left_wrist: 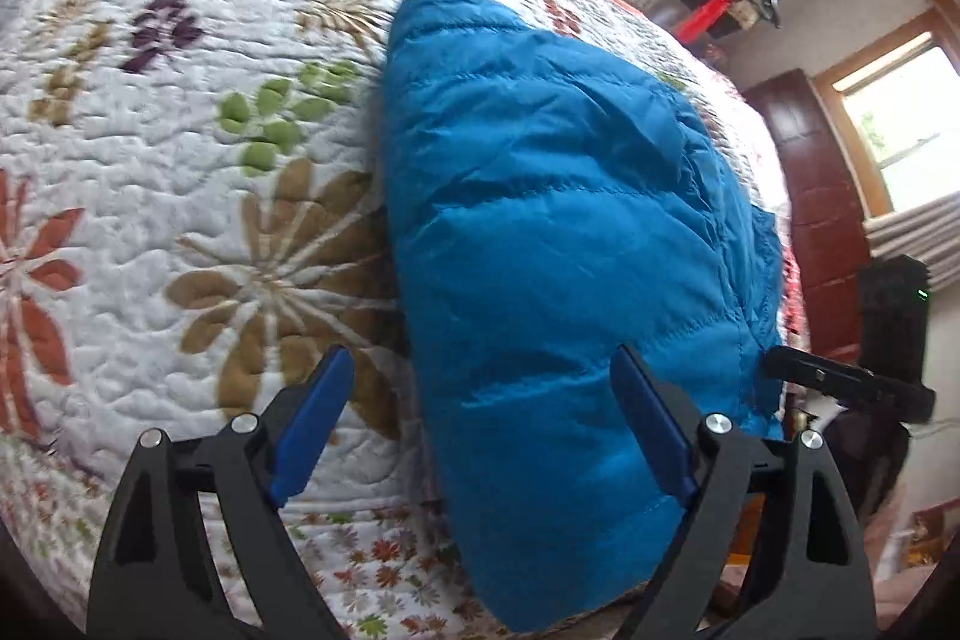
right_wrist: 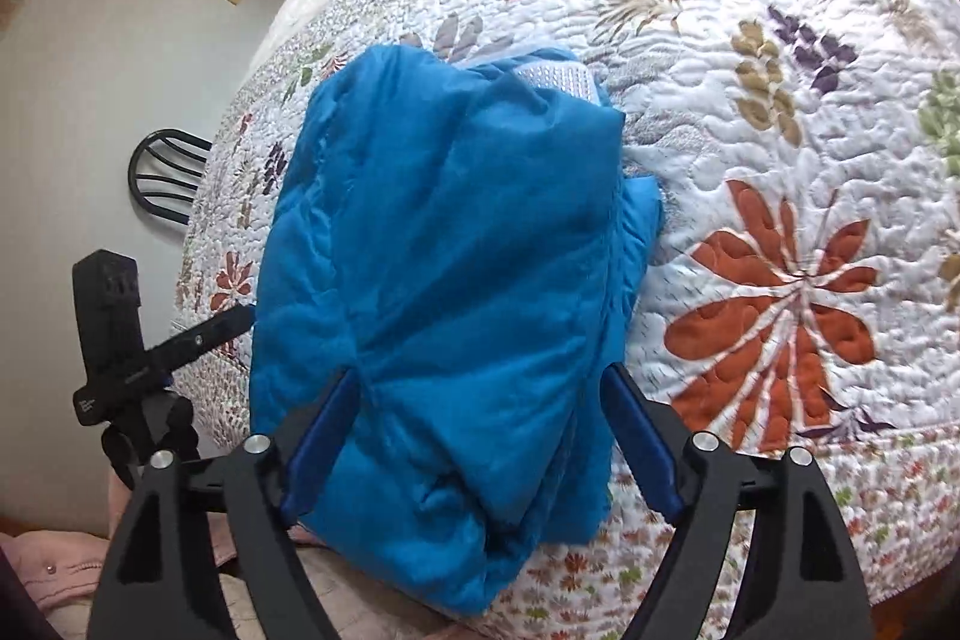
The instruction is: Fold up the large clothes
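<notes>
Both tongs, left (left_wrist: 480, 370) and right (right_wrist: 480, 388), gape over my folded blue jacket (left_wrist: 558, 220) (quilt (left_wrist: 180, 160) beneath); next, 1 final fold or smoothing.

We see the jacket (left_wrist: 558, 220) lying on the quilt (left_wrist: 180, 160) near its front edge. A chair (right_wrist: 165, 175) stands behind the bed's far side, in our right view.

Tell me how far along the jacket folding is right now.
Mostly done, it seems: the blue puffer jacket lies folded into a compact bundle on the floral quilt. Both the left gripper and right gripper are open, holding nothing. Left: perhaps tidying the lining peeking out at the far end.
</notes>
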The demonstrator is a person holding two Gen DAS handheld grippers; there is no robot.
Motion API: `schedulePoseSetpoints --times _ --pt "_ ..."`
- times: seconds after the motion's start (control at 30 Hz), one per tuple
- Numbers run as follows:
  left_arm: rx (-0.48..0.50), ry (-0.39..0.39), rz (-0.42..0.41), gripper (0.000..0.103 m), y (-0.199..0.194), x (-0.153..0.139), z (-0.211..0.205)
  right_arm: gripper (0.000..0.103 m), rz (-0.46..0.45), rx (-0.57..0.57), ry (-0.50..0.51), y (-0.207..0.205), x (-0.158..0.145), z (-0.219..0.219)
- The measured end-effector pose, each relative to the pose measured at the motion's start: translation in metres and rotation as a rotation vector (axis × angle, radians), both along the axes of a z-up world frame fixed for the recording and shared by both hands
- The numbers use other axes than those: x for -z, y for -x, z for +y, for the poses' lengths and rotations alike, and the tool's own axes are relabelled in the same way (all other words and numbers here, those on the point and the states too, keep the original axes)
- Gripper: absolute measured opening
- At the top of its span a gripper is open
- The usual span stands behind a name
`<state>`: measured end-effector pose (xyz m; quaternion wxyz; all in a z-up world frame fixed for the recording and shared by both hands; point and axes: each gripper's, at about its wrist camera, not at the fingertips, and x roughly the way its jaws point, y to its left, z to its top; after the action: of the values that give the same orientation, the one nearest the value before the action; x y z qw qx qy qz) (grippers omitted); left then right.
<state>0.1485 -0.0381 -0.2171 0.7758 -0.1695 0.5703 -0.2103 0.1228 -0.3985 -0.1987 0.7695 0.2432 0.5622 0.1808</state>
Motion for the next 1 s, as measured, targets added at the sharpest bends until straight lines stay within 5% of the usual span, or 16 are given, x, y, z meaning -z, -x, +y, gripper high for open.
schedulePoseSetpoints --times 0.17,0.33,0.43,0.7,1.0 --pt "0.058 0.140 0.055 0.092 -0.017 0.026 -0.010 0.099 0.020 -0.014 -0.083 -0.014 0.023 0.000" --pt "0.082 0.248 0.096 0.099 -0.034 0.048 -0.023 0.100 0.037 -0.020 -0.169 -0.021 0.042 0.000" --pt "0.093 0.237 0.100 0.099 -0.036 0.049 -0.034 0.098 0.043 -0.018 -0.215 -0.023 0.050 -0.002" --pt "0.105 0.117 0.003 0.068 -0.028 0.015 -0.062 0.055 -0.028 -0.010 -0.241 -0.008 0.033 -0.003" --pt "0.101 0.087 -0.118 0.057 -0.028 -0.031 -0.056 0.041 -0.116 -0.021 -0.230 0.001 -0.008 0.012"
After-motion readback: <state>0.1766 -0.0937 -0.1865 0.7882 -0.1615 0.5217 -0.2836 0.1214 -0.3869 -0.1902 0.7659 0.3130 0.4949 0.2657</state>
